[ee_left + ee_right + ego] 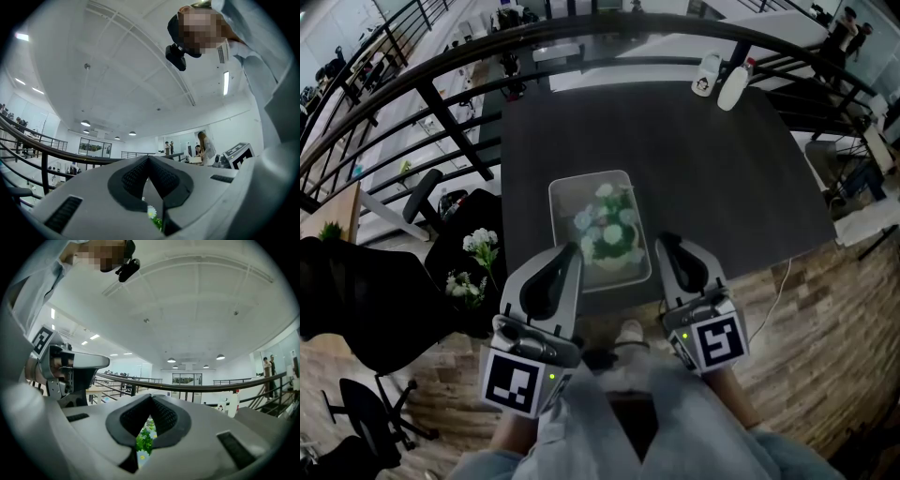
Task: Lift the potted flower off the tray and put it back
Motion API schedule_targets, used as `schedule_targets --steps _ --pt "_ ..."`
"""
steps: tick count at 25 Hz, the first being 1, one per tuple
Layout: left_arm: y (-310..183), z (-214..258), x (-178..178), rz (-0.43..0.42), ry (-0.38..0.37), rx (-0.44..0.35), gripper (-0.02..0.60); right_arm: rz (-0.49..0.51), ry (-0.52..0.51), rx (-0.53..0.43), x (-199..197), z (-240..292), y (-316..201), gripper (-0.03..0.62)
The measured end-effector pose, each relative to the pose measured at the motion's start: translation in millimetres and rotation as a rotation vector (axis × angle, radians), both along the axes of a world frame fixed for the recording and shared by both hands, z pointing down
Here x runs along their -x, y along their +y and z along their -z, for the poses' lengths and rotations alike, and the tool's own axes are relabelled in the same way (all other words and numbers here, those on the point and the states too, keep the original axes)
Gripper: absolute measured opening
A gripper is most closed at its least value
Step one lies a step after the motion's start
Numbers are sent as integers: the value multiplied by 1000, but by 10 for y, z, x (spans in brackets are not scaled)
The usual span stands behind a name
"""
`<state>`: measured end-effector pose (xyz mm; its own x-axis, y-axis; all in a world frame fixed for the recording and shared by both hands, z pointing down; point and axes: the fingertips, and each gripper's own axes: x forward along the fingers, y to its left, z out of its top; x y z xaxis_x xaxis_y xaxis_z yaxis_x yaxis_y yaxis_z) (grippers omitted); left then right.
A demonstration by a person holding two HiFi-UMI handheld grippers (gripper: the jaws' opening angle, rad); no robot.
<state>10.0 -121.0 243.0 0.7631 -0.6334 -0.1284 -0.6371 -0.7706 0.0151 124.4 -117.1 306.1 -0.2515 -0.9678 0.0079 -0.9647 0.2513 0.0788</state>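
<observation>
The potted flower (610,234), white blooms over green leaves, stands in the pale rectangular tray (565,195) near the front edge of the dark table (703,159). My left gripper (572,251) hovers just left of the tray's near corner, jaws shut on nothing. My right gripper (666,242) hovers just right of the tray, also shut and empty. In the left gripper view the left gripper (149,158) has its tips meeting, with a bit of the flower (152,213) showing below them. The right gripper view shows the right gripper (151,396) with tips meeting above the flower (144,439).
Two white bottles (706,73) (733,84) stand at the table's far edge by a black railing (581,42). Black office chairs (356,300) and another bunch of white flowers (480,244) are at the left. Wooden floor lies below the table's front edge.
</observation>
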Motion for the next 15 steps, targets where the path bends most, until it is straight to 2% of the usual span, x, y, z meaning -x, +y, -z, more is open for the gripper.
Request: schedule_targets --steps 15 --pt "0 -19 17 4 -2 6 -2 9 11 1 28 -1 -1 2"
